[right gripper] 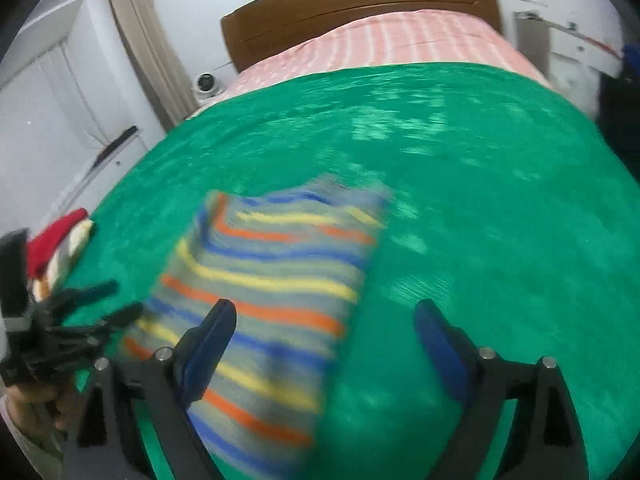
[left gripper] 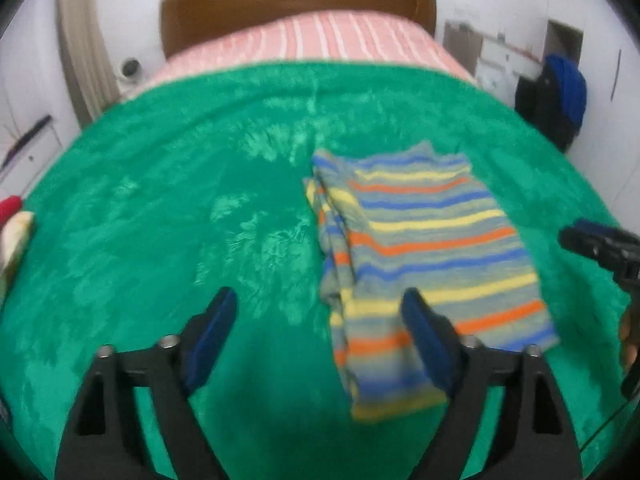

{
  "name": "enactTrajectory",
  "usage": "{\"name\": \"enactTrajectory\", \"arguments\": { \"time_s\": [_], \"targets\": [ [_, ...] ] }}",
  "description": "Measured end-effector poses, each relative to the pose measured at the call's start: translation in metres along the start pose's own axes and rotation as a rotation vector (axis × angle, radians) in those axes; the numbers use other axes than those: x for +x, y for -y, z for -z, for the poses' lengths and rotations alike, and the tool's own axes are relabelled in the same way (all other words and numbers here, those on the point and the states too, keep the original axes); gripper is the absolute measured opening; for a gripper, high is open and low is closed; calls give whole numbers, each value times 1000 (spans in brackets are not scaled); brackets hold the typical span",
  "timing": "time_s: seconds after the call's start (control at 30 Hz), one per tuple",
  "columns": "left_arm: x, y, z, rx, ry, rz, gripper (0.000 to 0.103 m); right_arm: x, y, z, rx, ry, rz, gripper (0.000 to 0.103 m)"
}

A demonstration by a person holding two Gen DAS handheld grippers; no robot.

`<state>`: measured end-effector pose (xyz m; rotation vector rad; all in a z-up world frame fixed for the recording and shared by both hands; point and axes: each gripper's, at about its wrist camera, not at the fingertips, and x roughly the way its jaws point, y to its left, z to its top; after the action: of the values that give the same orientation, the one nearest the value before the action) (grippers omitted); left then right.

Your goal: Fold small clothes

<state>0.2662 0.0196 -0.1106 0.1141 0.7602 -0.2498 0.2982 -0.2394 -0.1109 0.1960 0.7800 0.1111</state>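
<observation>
I have both tools spread and empty, the left tool (left gripper: 320, 312) and right tool (right gripper: 326, 320) hovering over the striped garment (left gripper: 420, 264), which lies folded on the green blanket (left gripper: 160, 220) toward the bed's near edge. If I drop carelessly, a finger could catch the loose top layer and undo it. A red-and-cream pile of clothes (right gripper: 60, 244) sits at the left edge, clear of my path.

A bedroom: wooden headboard (left gripper: 298, 8), bed under a green blanket (left gripper: 160, 208).
</observation>
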Motion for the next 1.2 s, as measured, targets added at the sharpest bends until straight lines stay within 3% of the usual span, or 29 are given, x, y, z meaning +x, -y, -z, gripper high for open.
{"name": "enactTrajectory", "arguments": {
  "time_s": [0.13,0.2,0.3,0.43,0.6,0.83,1.03,1.2],
  "targets": [
    [-60,15,12,-66,177,-66,103,-70,1,27,-78,125,68,93],
    [-77,20,10,-85,186,-79,103,-106,-6,37,-111,208,107,103],
    [-107,28,12,-84,188,-81,103,-149,-15,59,-100,307,127,103],
    [-142,33,20,-104,222,-87,103,-162,-21,75,-87,224,97,103],
    [-167,36,32,-140,215,-79,103,-177,-30,89,-86,246,78,103],
    [-180,46,37,-111,205,-149,103,-195,-41,92,-65,257,-3,103],
    [-199,49,44,-108,242,-125,103,-200,-50,92,-72,242,-20,103],
    [-212,48,54,-104,276,-142,103,-210,-52,96,-86,249,40,103]
  ]
}}
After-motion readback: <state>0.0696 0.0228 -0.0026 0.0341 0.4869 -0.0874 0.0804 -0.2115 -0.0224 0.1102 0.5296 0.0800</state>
